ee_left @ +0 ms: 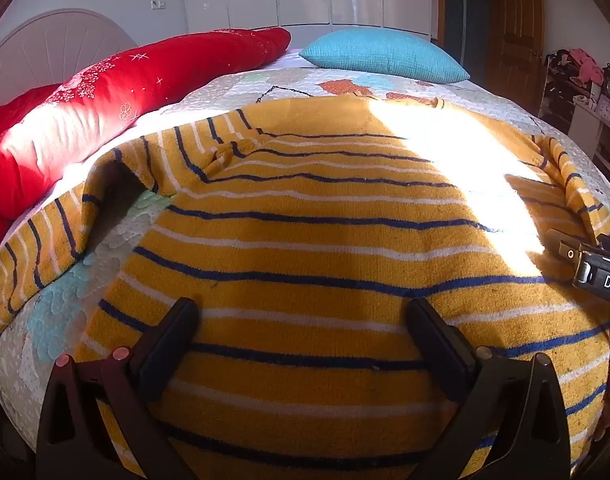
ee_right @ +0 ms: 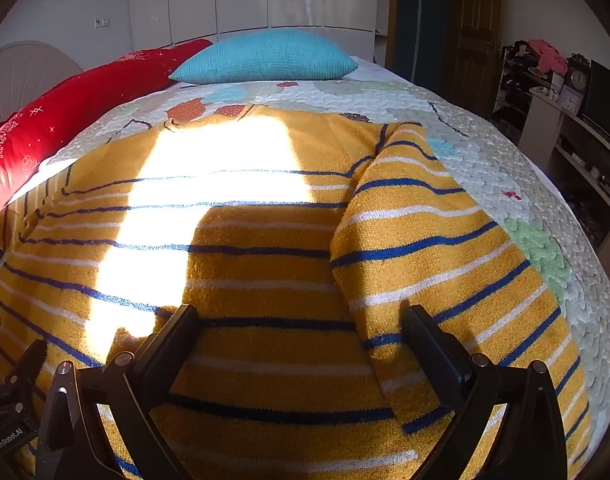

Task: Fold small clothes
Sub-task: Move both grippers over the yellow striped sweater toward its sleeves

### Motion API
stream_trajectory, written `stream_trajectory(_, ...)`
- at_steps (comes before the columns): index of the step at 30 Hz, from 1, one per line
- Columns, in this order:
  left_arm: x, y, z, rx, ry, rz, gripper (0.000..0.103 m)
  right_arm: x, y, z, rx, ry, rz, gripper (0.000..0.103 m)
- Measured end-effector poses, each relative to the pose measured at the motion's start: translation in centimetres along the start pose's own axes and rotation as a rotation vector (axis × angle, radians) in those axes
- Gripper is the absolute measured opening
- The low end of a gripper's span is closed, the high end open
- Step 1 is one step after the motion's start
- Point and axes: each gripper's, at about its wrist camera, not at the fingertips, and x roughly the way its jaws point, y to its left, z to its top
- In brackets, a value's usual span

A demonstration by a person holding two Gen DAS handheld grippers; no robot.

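Fold judged early-stage. Striped sweater (ee_left: 305,248) (mustard w/ navy + white stripes) is laid flat on the bed, body spread across centre and lower frame in both views. In the right wrist view one sleeve (ee_right: 437,264) is seen already turned in over the body, running from upper centre-right down to lower right; that step is taken as done. In the left wrist view the other sleeve (ee_left: 37,248) is seen at lower left, draped off toward the bed edge w/ a gap of quilt showing between it and the body; not yet folded in. Remaining, as judged: second sleeve in, then body folded over. Left claw (ee_left: 301,344) is held wide over the lower body, nothing between its fingers; right claw (ee_right: 297,352) likewise wide and empty, one finger over the folded sleeve's edge. Contact w/ the knit can't be told. Part of the other claw is caught at right edge of the left view. Surface: bed w/ pale quilt (ee_right: 485,168), textured, patchwork print. Strong sun patch across the sweater, detail washed out there. Red bedding (ee_left: 117,92) at upper left, teal pillow (ee_left: 385,56) at top centre, headboard far upper left. Room: glossy white wardrobe behind, wooden door upper right, cluttered shelving w/ clocks at right edge.
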Motion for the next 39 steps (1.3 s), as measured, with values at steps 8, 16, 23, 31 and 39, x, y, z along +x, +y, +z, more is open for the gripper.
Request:
stream_trajectory(8, -0.6, -0.4, 0.1, 0.023, 0.019, 0.039, 0.103, 0.0, -0.2, 0.0, 0.004, 0.016, 0.01, 0.103)
stream_trajectory(16, -4.5, 0.8, 0.7, -0.022, 0.088, -0.038, 0.103, -0.3, -0.1, -0.1, 0.019, 0.09, 0.038, 0.103)
stream_trajectory(23, -11.3, 1.1, 2.1, 0.0, -0.004, -0.05, 0.103, -5.9, -1.9, -0.8, 0.097, 0.02, 0.136, 0.099)
stream_trajectory(31, -14.3, 1.0, 2.9, -0.025, -0.048, -0.135, 0.103, -13.3, -12.8, -4.0, 0.2, 0.001, 0.098, 0.099)
stream_trajectory(39, -12.8, -0.5, 2.2, -0.027, 0.02, -0.188, 0.103, -14.7, -17.2, -10.5, 0.199, 0.059, -0.06, 0.099)
